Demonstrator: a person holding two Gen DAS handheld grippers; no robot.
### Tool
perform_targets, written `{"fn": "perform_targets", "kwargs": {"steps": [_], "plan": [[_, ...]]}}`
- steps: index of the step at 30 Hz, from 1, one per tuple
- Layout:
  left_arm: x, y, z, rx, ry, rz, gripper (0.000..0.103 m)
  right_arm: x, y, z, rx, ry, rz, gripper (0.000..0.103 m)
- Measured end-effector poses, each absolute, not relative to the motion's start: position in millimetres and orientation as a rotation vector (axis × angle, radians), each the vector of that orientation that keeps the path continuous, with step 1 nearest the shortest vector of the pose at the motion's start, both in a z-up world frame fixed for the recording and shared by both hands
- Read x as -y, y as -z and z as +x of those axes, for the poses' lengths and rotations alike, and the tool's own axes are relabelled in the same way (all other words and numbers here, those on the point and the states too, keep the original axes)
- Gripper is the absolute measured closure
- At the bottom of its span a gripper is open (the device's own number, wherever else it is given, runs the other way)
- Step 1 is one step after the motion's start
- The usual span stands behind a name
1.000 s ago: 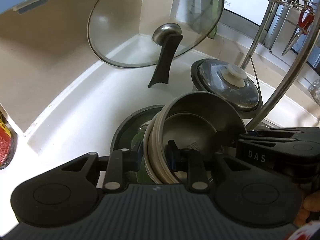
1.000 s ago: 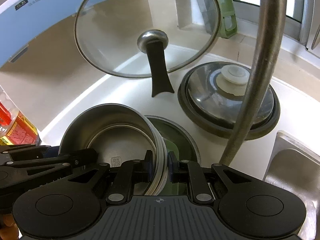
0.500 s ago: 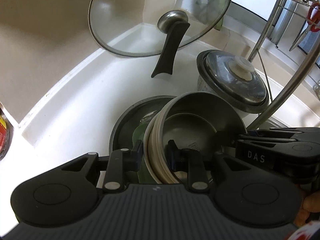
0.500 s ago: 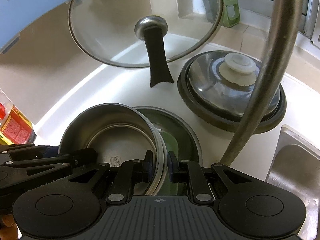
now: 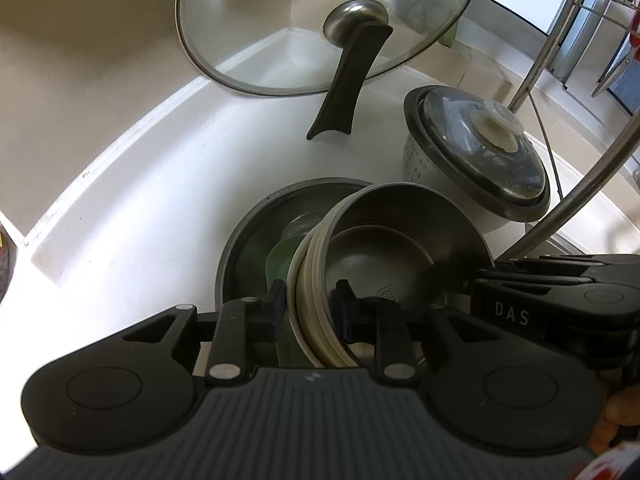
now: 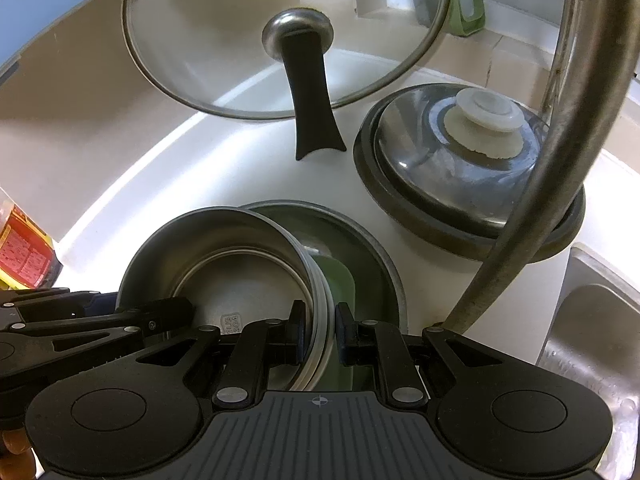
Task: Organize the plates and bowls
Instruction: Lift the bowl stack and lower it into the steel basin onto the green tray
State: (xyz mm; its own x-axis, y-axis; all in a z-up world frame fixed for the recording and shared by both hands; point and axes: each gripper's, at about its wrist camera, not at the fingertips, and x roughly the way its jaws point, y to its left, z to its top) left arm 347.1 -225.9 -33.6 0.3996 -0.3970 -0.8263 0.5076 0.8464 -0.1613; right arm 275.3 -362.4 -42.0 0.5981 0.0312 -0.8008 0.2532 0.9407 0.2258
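Fingers of the left gripper [image 5: 311,303] and right gripper [image 6: 319,327] clamp opposite rims of the nested bowls [image 6: 224,272], held above a steel plate [image 6: 372,256]; stacking unfinished.

A stack of steel bowls [image 5: 400,248] with cream rims is held tilted above a grey plate [image 6: 360,248], in which a green piece [image 6: 340,280] lies.

White countertop [image 5: 140,208], beige wall [image 5: 80,40]
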Motion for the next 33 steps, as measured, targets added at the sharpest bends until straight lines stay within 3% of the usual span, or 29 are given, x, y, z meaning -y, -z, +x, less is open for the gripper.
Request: {"fn": "perform_targets", "kwargs": {"steps": [33], "plan": [[230, 40, 357, -0.999, 0.596, 0.153, 0.081, 364, 51, 276, -0.947, 0.133, 0.335, 0.086]]}}
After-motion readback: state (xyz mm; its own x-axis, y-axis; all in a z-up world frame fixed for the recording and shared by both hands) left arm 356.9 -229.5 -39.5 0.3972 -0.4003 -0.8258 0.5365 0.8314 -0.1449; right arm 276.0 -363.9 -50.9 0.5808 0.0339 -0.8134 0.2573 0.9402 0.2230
